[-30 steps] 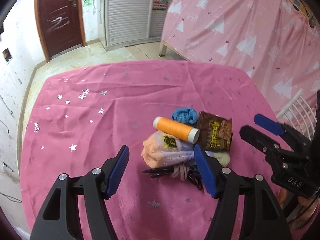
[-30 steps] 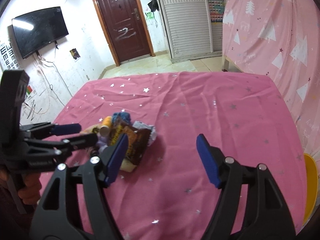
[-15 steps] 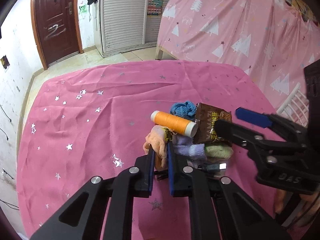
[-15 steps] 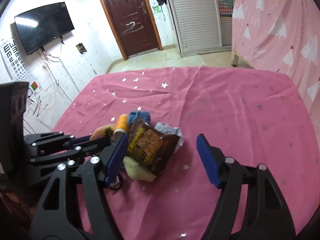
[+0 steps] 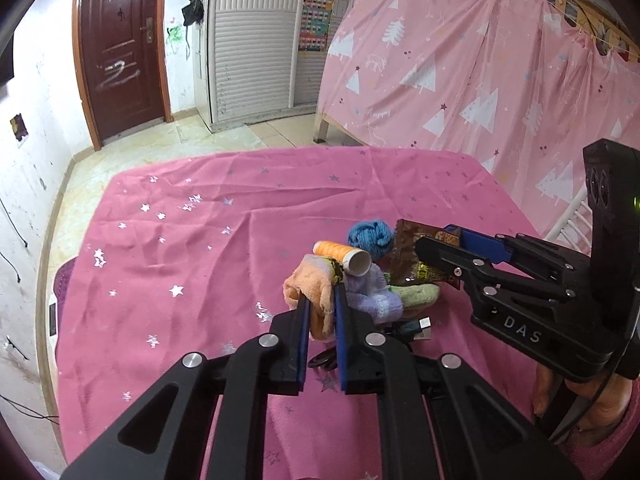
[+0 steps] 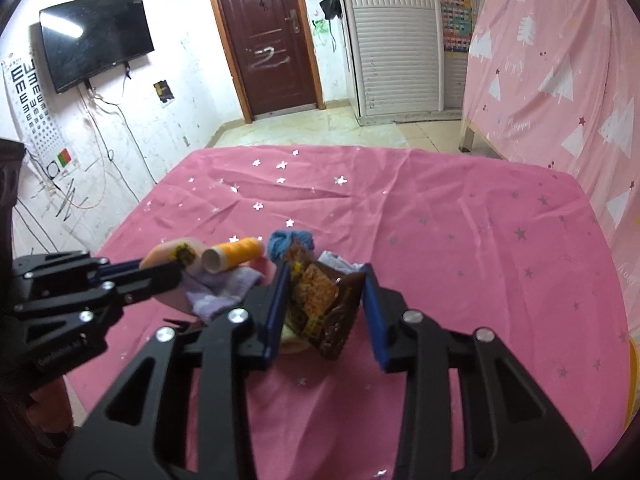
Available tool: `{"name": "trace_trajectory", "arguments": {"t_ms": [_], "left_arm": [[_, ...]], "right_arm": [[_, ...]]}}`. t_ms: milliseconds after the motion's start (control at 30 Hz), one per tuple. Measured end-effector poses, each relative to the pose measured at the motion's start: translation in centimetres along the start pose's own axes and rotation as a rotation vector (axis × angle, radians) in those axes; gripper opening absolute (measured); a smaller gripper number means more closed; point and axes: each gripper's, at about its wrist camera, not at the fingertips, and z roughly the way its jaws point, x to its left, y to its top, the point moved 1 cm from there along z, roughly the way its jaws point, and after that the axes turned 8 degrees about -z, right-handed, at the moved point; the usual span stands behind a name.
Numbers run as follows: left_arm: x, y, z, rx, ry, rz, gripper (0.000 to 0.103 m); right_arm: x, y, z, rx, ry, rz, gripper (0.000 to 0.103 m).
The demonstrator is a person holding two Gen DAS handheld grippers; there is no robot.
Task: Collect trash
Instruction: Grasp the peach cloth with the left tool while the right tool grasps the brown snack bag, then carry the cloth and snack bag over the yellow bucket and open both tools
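A brown snack wrapper [image 6: 320, 304] lies crumpled at the near edge of a small heap on the worktop [image 6: 460, 240], which is draped in a pink star-print cloth. The right gripper [image 6: 325, 308] comes down at a slant over it, its jaws closing with the wrapper between the blue pads; both pads appear to touch the wrapper's edges. Beside the wrapper, toward the left gripper, lie a lilac sock [image 6: 224, 286], an orange thread spool [image 5: 340, 254] resting on top of the heap with its open white end facing that gripper, and a blue yarn ball [image 5: 370, 236] just behind the spool. A pale green cloth [image 5: 416, 294] and a black cable with a plug [image 5: 416, 326] sit at the heap's near side. The left gripper [image 5: 320, 304] points down at a similar slant, its jaws pinched nearly together on an orange sock [image 5: 316, 300], whose fabric hangs between the pads. In the left wrist view the hand [image 5: 588, 408] holding the right gripper shows at the lower right edge. Behind the worktop hangs a pink curtain [image 5: 460, 80] with white trees, and a dark door [image 6: 264, 36] stands at the far wall.
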Motion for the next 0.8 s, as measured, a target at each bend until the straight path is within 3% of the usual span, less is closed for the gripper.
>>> {"name": "trace_trajectory", "arguments": {"t_ms": [467,800], "left_arm": [[-0.4,1.6,-4.1,-0.078,-0.006,-0.021,0.005],[-2.5,4.1,-9.2,-0.224,-0.042,-0.022,0.005]], "right_arm": [[-2.5,-0.6,-3.1,-0.077,0.002,0.059,0.034],[-4.8,-1.5,-5.4,-0.131,-0.013,0.116,0.034]]}}
